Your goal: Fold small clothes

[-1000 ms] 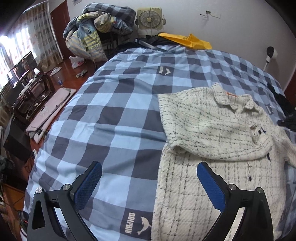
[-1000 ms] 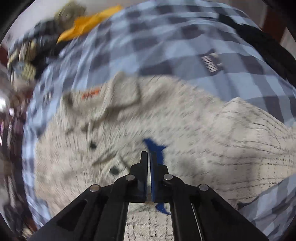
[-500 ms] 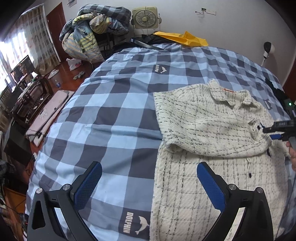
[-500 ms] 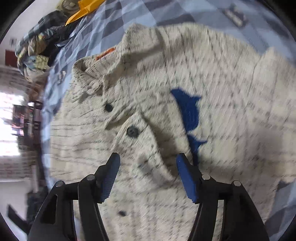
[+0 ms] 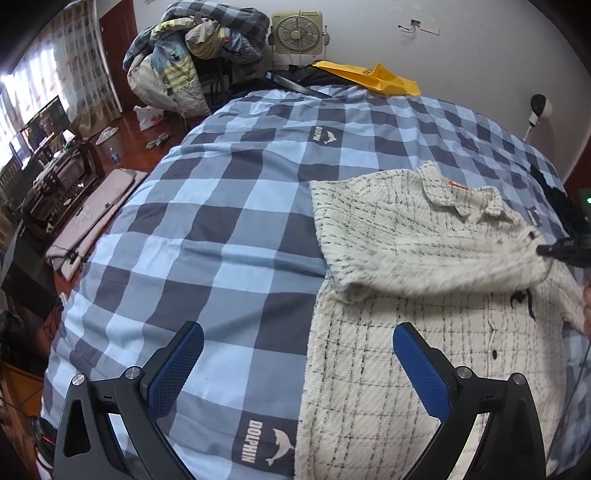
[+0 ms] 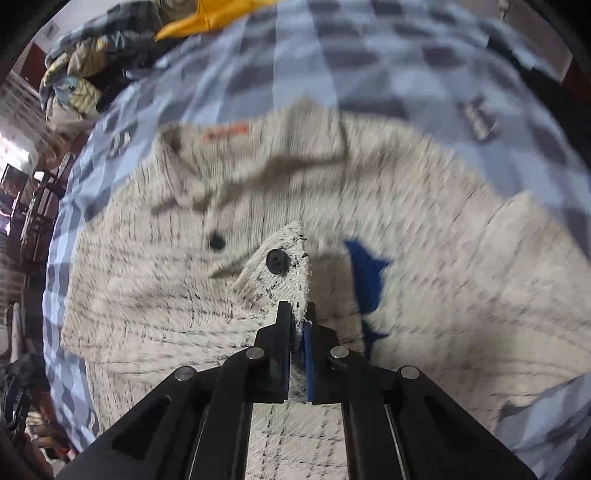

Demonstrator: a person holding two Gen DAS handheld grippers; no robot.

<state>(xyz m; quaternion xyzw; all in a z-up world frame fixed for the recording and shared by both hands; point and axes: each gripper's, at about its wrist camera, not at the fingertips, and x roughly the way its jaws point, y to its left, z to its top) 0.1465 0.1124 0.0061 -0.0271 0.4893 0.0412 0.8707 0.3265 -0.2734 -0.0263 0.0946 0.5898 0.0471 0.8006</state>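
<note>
A cream shirt (image 5: 417, 258) with thin dark checks and dark buttons lies on the blue checked bedspread (image 5: 221, 229), one sleeve side folded across its chest. My left gripper (image 5: 297, 363) is open and empty, hovering above the shirt's lower left edge. My right gripper (image 6: 299, 314) is shut on the shirt's (image 6: 184, 288) front edge beside a dark button (image 6: 277, 261) and lifts it slightly. It shows in the left wrist view (image 5: 565, 249) at the shirt's right side.
A yellow bag (image 5: 373, 75), a box fan (image 5: 297, 35) and a pile of bedding (image 5: 192, 59) are beyond the bed's far edge. Furniture and a pink mat (image 5: 92, 210) are on the floor to the left.
My right gripper, open half a second ago over the button edge, has shut on that edge. The left gripper has barely moved.
</note>
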